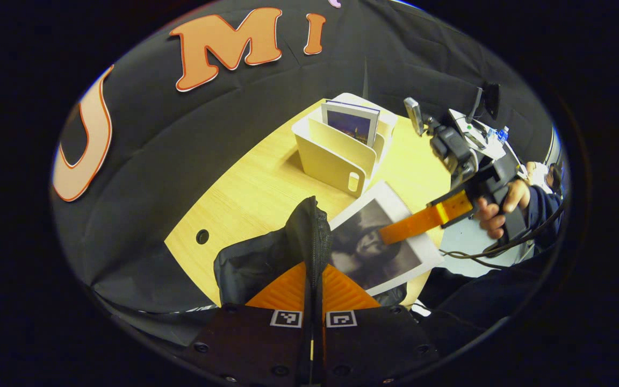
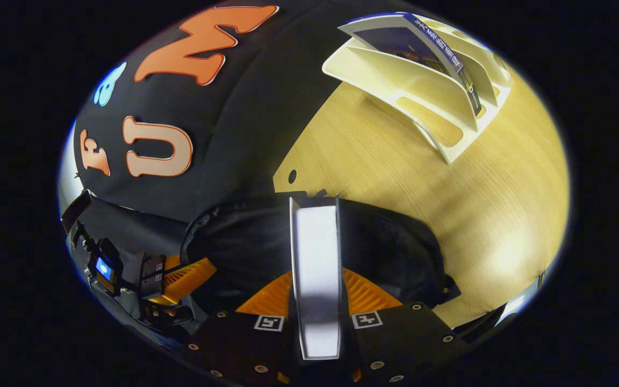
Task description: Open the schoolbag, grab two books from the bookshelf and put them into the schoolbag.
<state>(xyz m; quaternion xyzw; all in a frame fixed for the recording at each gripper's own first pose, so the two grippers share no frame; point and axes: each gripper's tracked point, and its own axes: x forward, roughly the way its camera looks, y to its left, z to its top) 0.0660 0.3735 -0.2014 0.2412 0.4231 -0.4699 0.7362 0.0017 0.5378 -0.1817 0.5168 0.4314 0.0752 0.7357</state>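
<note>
While the schoolbag (image 1: 266,263) lies black and slack on the wooden table (image 1: 245,199), the left gripper (image 1: 314,290) has its jaws drawn narrow on a raised fold of the bag's zippered edge (image 1: 314,231), which stands straight up between the two fingers. Just to the right of those jaws, a book (image 1: 379,242) with a dark picture on a white cover leans over the bag's mouth, its lower edge down among the fabric.

That book is clamped by the right gripper (image 1: 395,232), seen in the left gripper view reaching in from the right, a hand (image 1: 497,207) wrapped around its handle and a dark sleeve (image 1: 543,209) behind it. In the right gripper view the same book (image 2: 316,269) stands edge-on between the right gripper's (image 2: 316,293) own fingers, both pressed flat against its covers, with the schoolbag (image 2: 395,252) spread directly ahead and below. The left gripper (image 2: 178,282) sits off to the left of these jaws, at the bag's near edge.

Farther ahead of both pairs of jaws, well apart from the bag, a cream bookshelf (image 1: 336,156) of slanted dividers rests on the table, and a second book (image 1: 351,122) with a dark blue cover stands in one of its slots. In the right gripper view this bookshelf (image 2: 449,115) lies up and to the right, the blue book (image 2: 422,45) leaning within it.
</note>
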